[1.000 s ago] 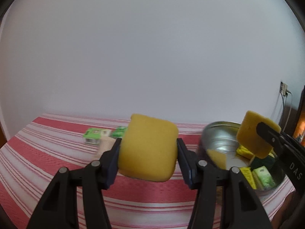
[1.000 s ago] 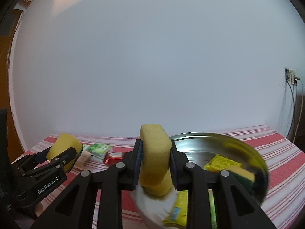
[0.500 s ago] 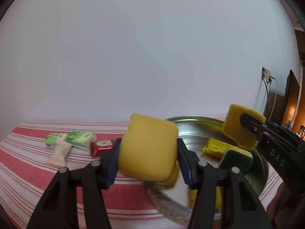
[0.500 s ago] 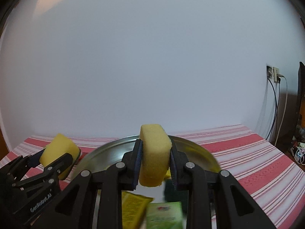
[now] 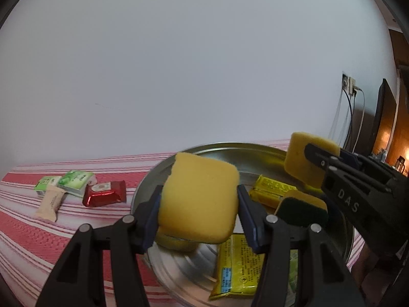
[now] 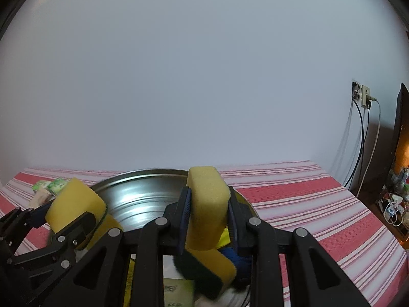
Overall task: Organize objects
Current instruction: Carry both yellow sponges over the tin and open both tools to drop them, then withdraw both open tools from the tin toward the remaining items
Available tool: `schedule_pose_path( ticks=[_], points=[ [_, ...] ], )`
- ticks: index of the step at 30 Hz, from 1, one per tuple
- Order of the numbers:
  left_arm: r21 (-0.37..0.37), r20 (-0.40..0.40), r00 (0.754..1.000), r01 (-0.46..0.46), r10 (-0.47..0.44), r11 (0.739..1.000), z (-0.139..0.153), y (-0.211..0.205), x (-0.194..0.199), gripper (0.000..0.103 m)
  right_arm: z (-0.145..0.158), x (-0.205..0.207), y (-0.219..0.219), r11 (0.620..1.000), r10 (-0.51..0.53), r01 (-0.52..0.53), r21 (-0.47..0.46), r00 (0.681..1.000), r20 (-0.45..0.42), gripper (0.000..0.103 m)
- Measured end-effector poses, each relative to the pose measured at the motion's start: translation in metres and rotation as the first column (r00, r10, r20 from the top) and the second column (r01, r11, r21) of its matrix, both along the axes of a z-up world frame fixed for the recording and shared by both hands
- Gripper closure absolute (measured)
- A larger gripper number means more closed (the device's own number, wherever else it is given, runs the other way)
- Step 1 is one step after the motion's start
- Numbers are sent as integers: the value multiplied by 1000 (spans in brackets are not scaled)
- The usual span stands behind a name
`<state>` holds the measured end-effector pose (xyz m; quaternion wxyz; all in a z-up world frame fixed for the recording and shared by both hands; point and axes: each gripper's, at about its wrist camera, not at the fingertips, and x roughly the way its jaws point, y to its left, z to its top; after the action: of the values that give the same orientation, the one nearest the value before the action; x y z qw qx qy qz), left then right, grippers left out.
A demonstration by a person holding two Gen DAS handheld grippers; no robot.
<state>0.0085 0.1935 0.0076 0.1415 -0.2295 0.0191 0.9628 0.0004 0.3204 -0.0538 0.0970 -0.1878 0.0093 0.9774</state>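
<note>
Left claw [image 5: 199, 209]: you grip a yellow sponge [image 5: 199, 199] over the metal basin's [image 5: 222, 151] left side.
Right claw [image 6: 208, 215]: clamped on a second sponge [image 6: 207, 204] above the basin.
Basin: holds a green-backed sponge [image 5: 301, 208] and yellow packets [image 5: 271, 190].
Tabletop [image 5: 30, 232], left: four snack packets [image 5: 104, 193] lie outside.

My left hand-held gripper [image 5: 199, 213] and right hand-held gripper [image 6: 208, 211] are black plastic linkages with silver screws, blue pads, white "DAS" lettering.
</note>
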Motion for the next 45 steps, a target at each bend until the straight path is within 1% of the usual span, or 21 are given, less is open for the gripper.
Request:
schedule_pose_path(
  ticks=[2,7,12,17,24,27,29,30,31,32,33,34,35,36,37,39,41,43,45],
  points=[
    [-3,7,1000,-1,1,1000,0,2,-1,48,0,10,-13,1000,1,-1,0,1000,5,74],
    [-13,21,1000,0,1,1000,-3,6,-5,48,0,9,-20,1000,12,-12,5,999,30,74],
    [-22,35,999,-7,7,1000,-6,6,-9,48,-6,-6,-13,1000,16,-16,10,998,58,74],
    [-43,47,999,-15,17,999,-7,8,-12,48,-9,-8,-11,1000,15,-15,6,998,62,74],
    [-52,52,998,-37,40,998,-9,9,-15,48,-9,-8,-13,1000,22,-22,0,997,73,74],
    [-61,46,998,-47,50,997,-9,9,-15,46,-11,-10,-12,999,33,-32,-11,996,81,74],
    [-48,44,998,-45,47,998,-8,8,-14,39,-12,-11,-9,999,42,-39,-33,996,82,74],
    [-38,42,998,-46,48,998,-8,7,-13,27,-14,-12,-7,998,49,-46,-43,995,86,72],
    [-25,33,998,-52,53,998,-7,5,-12,18,-15,-13,-6,997,57,-52,-54,994,94,70],
    [-32,27,997,-75,75,997,-7,4,-11,15,-15,-14,-6,997,57,-51,-62,993,101,63],
    [-35,23,996,-90,91,995,-7,3,-11,9,-18,-15,0,997,50,-43,-68,994,101,56],
    [-28,20,996,-91,91,995,-6,2,-11,2,-18,-14,3,997,41,-35,-72,995,92,52],
    [-10,10,996,-86,86,996,-5,-1,-9,1,-17,-12,5,997,34,-29,-75,996,80,39],
    [-2,1,996,-86,86,996,-4,-2,-6,1,-14,-8,6,997,29,-24,-79,998,55,28],
    [4,-16,996,-86,86,996,-1,-4,-3,1,-12,-4,5,997,25,-22,-78,999,37,26],
    [-4,-58,993,-104,104,995,2,-6,3,1,-10,0,7,998,12,-12,-62,1000,4,25],
    [-7,-92,988,-128,127,992,5,-11,8,1,-5,6,5,999,-29,27,-41,999,-28,25],
    [2,-99,985,-144,144,990,6,-19,11,0,0,15,8,996,-84,81,-39,993,-77,25],
    [8,-102,980,-172,172,985,6,-27,10,0,2,25,18,990,-136,129,-60,983,-126,24]
  ],
)
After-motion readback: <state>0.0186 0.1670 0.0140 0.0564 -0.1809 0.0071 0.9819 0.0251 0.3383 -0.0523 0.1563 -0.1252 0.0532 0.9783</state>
